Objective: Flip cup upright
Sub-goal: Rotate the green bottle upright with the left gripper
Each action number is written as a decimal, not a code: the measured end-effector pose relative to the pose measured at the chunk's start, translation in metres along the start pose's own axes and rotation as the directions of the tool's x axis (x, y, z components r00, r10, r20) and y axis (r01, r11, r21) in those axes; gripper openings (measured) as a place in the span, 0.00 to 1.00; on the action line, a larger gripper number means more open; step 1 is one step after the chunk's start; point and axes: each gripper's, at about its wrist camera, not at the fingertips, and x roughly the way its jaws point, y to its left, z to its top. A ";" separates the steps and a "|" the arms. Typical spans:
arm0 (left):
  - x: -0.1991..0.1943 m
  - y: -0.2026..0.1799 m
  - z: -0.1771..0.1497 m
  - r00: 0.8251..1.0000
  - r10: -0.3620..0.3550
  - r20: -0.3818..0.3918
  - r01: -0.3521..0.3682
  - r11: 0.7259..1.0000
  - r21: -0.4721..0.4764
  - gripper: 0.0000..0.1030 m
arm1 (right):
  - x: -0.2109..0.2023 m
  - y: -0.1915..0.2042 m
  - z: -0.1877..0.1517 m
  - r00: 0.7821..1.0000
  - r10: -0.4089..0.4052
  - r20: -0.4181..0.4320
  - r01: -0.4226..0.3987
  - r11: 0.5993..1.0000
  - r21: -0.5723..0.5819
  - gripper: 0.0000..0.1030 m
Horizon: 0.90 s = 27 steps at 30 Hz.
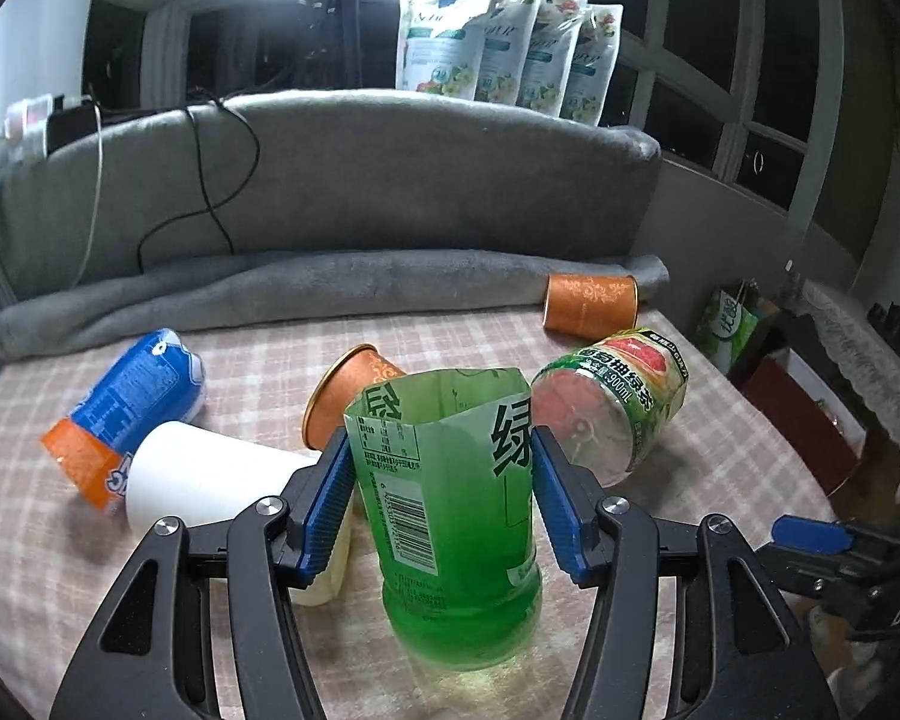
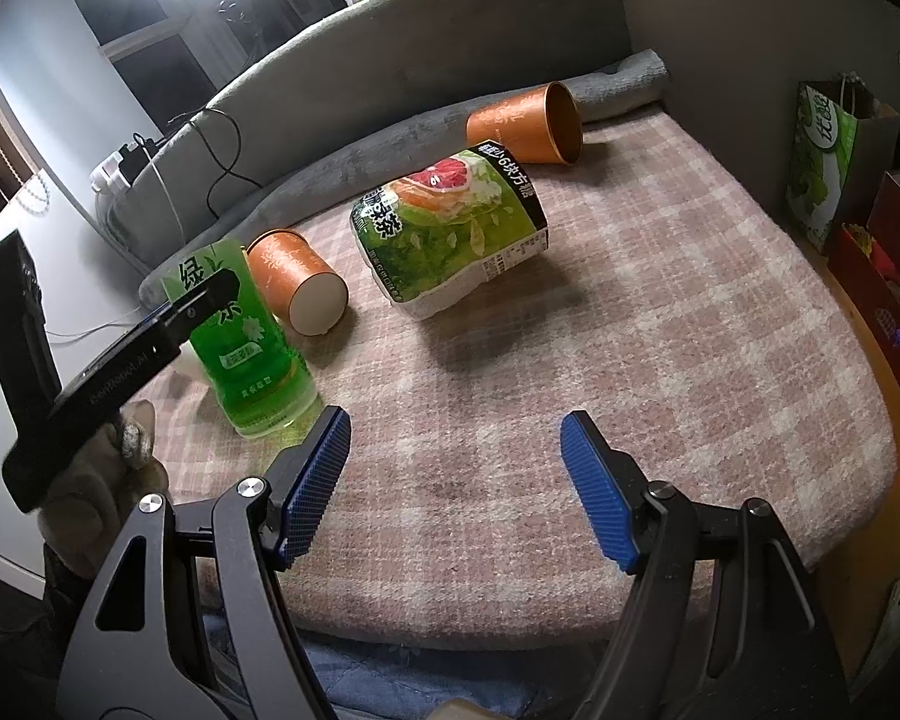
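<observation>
Glossy translucent green plastic cup [image 1: 456, 504], matt paper orange cups [image 1: 591, 303], fuzzy checked cloth [image 2: 660, 312], ribbed blue pads [image 2: 315, 483], soft grey fleece [image 1: 330, 294].

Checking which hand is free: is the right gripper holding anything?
No. The right gripper is open over bare checked cloth, while the left gripper is the one clamping the upright green cut-bottle cup.

Left gripper [image 1: 444, 504] pads clamped on upright green cup [image 1: 450, 498], open end up. White cup [image 1: 210, 474] lies on its side just left of green cup.
</observation>
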 end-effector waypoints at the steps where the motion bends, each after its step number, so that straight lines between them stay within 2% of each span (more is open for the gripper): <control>1: -0.002 -0.002 -0.001 1.000 0.003 0.004 -0.003 1.000 0.006 0.55 | -0.001 0.000 0.000 1.000 -0.001 0.001 0.001 1.000 0.001 0.73; 7: -0.014 -0.006 -0.006 1.000 -0.001 0.009 0.000 1.000 0.023 0.55 | -0.002 -0.001 0.000 1.000 -0.001 0.009 0.001 1.000 0.006 0.73; 18: -0.024 -0.005 -0.016 0.997 -0.057 -0.043 0.056 0.998 -0.023 0.55 | -0.007 0.007 -0.003 1.000 0.009 0.022 -0.009 1.000 -0.003 0.73; 27: -0.030 0.000 -0.021 0.996 -0.065 -0.056 0.063 0.997 -0.042 0.55 | -0.011 0.010 -0.004 0.999 0.016 0.030 -0.016 1.000 -0.007 0.73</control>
